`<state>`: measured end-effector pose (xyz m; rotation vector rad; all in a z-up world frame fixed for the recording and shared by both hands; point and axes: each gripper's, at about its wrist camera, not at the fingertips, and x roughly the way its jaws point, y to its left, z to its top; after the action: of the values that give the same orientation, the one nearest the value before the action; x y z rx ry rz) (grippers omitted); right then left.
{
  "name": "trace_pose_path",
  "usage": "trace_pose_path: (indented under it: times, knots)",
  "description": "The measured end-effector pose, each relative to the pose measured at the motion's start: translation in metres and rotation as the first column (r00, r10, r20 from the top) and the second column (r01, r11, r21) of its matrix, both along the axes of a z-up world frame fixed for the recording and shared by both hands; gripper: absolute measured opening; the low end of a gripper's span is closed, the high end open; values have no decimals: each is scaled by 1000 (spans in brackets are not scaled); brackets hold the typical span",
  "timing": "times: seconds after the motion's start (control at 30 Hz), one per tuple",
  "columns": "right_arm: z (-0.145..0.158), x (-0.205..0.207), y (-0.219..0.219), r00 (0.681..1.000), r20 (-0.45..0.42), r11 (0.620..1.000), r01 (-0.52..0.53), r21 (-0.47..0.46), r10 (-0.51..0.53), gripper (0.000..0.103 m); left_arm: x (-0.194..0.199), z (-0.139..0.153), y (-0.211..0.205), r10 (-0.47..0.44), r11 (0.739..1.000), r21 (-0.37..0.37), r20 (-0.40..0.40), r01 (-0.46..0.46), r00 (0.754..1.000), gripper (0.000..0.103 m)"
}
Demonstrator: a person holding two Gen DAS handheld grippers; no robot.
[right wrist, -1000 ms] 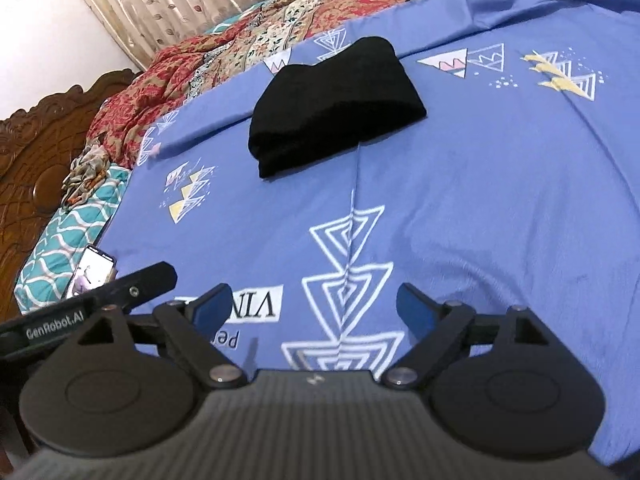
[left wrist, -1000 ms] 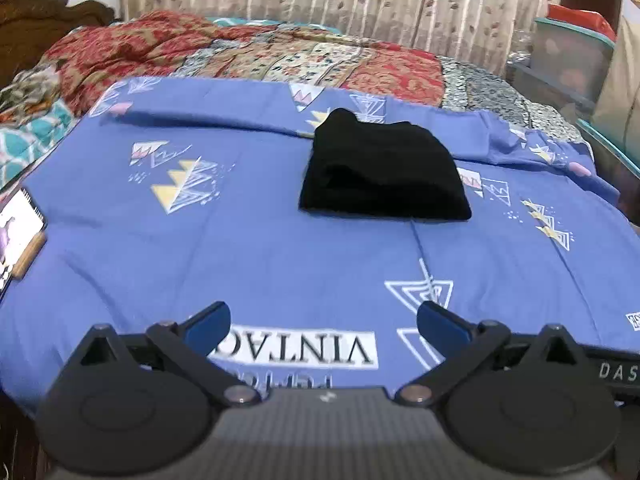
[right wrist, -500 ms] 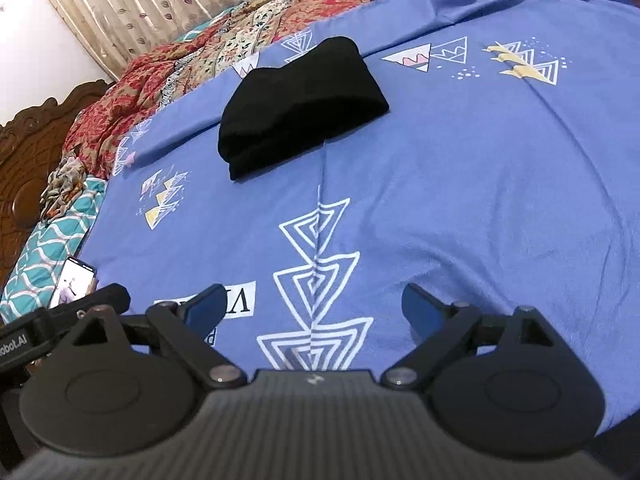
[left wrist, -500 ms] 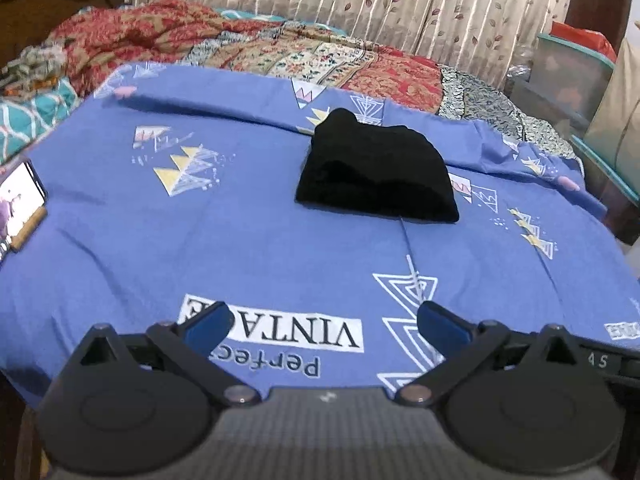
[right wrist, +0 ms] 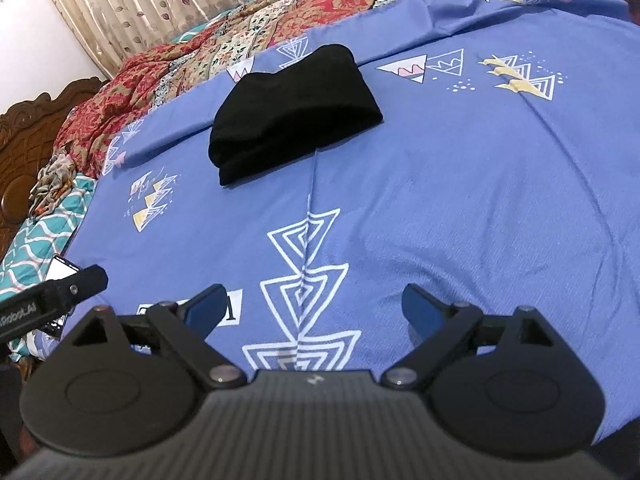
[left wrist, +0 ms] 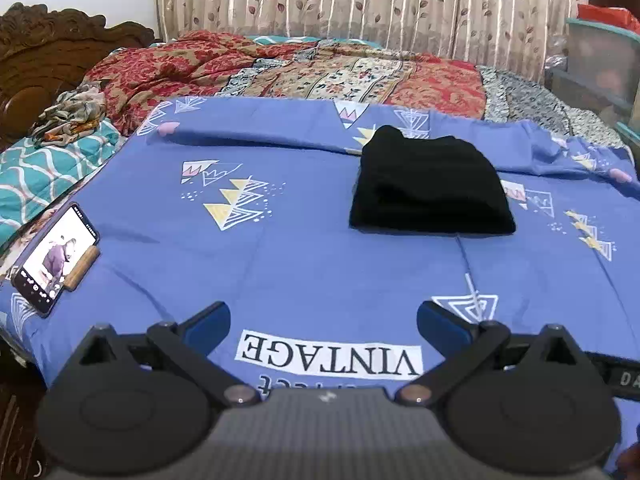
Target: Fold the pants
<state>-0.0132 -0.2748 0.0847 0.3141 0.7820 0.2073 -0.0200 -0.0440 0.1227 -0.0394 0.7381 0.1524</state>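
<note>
Two black two-finger grippers with blue pads, both held above the near edge of a blue bedsheet printed with white and yellow triangles (left wrist: pixel 320 264). Left gripper (left wrist: pixel 323 321): lower centre of the left wrist view, fingers spread wide, nothing between them; the white label reading VINTAGE, upside down, shows through the gap. Right gripper (right wrist: pixel 314 307): lower centre of the right wrist view, fingers likewise spread wide and empty, over a column of white nested triangles.

Black fabric pants, folded into a compact thick bundle (left wrist: pixel 430 188), lie on the sheet right of centre in the upper half of the left wrist view, well apart from both grippers. In the right wrist view the same bundle (right wrist: pixel 292 114) sits upper centre, its layered edges facing lower left. Neither gripper touches it.

Smartphone with a lit screen (left wrist: pixel 56 258) at the left edge of the left wrist view, leaning in a small wooden stand on the sheet. Red patterned quilt (left wrist: pixel 288 68) bunched across the upper part of that frame, beyond the sheet. Beige leaf-print curtain (left wrist: pixel 360 4) along the top. Carved dark wooden headboard (left wrist: pixel 44 60) upper left.
</note>
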Motion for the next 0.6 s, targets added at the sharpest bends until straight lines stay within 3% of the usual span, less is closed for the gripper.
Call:
trace_pose_path:
  times: [0.27, 0.6]
  knots:
    - [0, 2, -3, 1000, -1, 1000, 17, 9, -17, 96, 10, -14, 0, 9, 999, 36, -89, -6, 996, 103]
    - [-1, 4, -1, 1000, -17, 1000, 6, 4, -6, 96, 14, -22, 10, 24, 999, 27, -140, -21, 990, 103]
